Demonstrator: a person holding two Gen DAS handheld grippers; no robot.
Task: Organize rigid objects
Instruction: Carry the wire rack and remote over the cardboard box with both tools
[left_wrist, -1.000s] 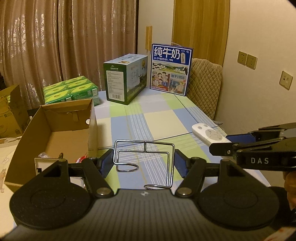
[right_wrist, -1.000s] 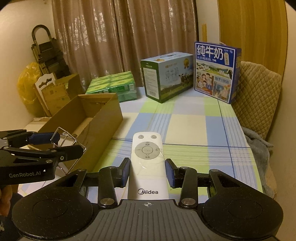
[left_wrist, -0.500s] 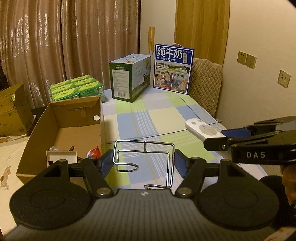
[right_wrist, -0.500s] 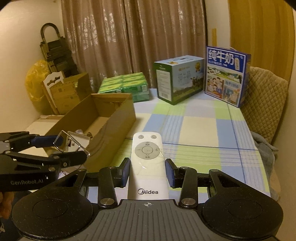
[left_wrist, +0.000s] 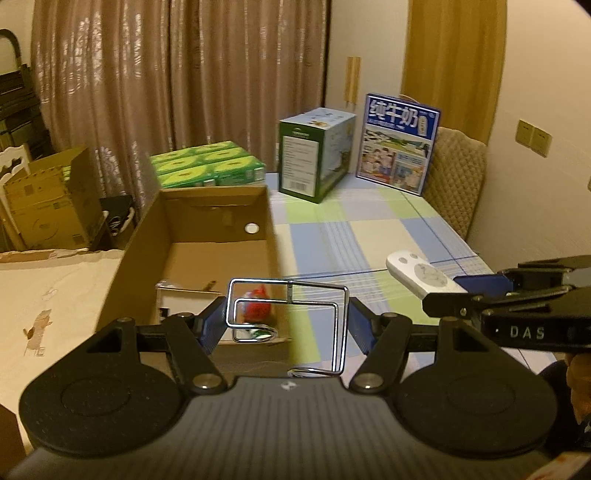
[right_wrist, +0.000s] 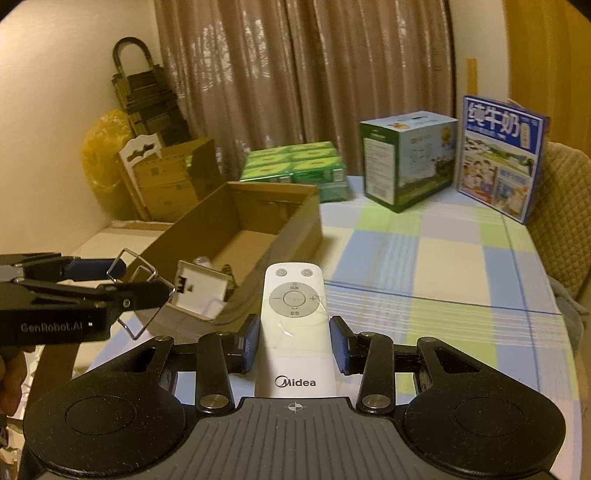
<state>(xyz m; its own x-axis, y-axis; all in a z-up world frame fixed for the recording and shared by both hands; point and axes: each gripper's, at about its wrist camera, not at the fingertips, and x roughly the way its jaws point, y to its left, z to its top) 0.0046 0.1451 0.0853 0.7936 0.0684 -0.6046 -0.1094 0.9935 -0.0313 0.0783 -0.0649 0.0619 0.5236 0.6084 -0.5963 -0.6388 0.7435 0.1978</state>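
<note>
Over the cardboard box (left_wrist: 207, 236), your left gripper (left_wrist: 286, 317) clamps the wire rack (left_wrist: 291, 314), right gripper (right_wrist: 293, 341) clamps the remote (right_wrist: 293, 317); lower both inside before opening fingers.

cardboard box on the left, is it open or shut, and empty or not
Open and not empty. The cardboard box has no lid over it; a white device and a red item lie inside.

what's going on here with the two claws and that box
A person is tidying things with a claw in each hand. The left claw grips a bent wire rack; the right claw grips a white remote. Both are held above the table near the open cardboard box, which already holds a few items.
</note>
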